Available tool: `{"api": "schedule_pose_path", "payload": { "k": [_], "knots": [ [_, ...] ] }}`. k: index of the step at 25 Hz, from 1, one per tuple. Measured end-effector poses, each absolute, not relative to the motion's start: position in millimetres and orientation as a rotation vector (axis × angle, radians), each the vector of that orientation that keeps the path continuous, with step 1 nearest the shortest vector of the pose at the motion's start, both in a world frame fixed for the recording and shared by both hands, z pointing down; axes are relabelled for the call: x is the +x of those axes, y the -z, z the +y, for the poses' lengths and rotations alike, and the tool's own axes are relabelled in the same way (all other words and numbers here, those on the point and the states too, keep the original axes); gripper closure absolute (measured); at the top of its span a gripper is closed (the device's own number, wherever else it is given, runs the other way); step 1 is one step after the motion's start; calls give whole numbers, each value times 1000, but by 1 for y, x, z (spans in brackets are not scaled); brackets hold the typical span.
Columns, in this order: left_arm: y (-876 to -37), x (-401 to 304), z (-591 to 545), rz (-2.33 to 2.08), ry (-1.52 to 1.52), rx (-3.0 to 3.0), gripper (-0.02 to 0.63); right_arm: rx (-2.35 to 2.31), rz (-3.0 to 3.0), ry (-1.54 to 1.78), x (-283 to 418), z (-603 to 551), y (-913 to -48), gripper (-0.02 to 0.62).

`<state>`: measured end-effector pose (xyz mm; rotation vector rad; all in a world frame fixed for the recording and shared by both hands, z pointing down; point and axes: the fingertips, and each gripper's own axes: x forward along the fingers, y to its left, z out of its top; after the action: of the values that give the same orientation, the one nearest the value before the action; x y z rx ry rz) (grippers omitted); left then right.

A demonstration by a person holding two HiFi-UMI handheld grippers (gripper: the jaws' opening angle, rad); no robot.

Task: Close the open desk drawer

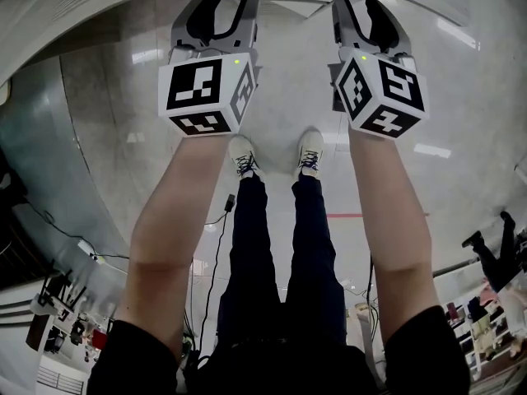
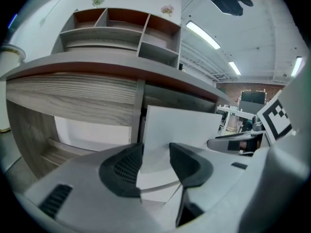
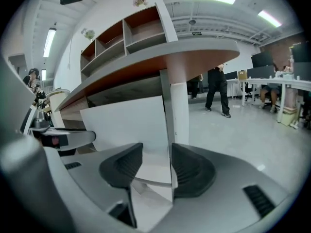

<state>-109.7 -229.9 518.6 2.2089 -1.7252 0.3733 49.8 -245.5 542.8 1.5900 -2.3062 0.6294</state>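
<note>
The open drawer shows as a white front panel [image 2: 184, 130] standing out from under the grey wood desk [image 2: 73, 101]. My left gripper [image 2: 155, 155] is open, its jaws framing the panel's left edge, and the pads do not press on it. In the right gripper view the same white panel [image 3: 126, 125] fills the middle, with its right edge between the jaws of my open right gripper [image 3: 156, 155]. From the head camera both grippers, left [image 1: 224, 5] and right [image 1: 368, 8], point side by side at the drawer front [image 1: 288, 5] under the desk edge.
A shelf unit [image 2: 121, 28] stands on the desktop [image 3: 160, 57]. A white desk leg [image 3: 180, 110] rises just right of the drawer. The person's legs and shoes [image 1: 276, 163] are below the grippers, and a cable [image 1: 218, 245] lies on the floor. People [image 3: 216, 89] stand by far tables [image 3: 282, 84].
</note>
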Motion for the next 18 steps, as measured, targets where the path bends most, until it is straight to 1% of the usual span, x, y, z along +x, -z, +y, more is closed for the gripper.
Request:
{"api": "schedule_pose_path", "payload": {
  "k": [8, 18],
  "knots": [
    [-516, -112, -243, -1754, -341, 2145, 426, 1666, -2246, -716, 50, -258, -540, 400],
    [-517, -112, -237, -1741, -332, 2149, 425, 1693, -2225, -703, 50, -252, -540, 405]
  ]
}}
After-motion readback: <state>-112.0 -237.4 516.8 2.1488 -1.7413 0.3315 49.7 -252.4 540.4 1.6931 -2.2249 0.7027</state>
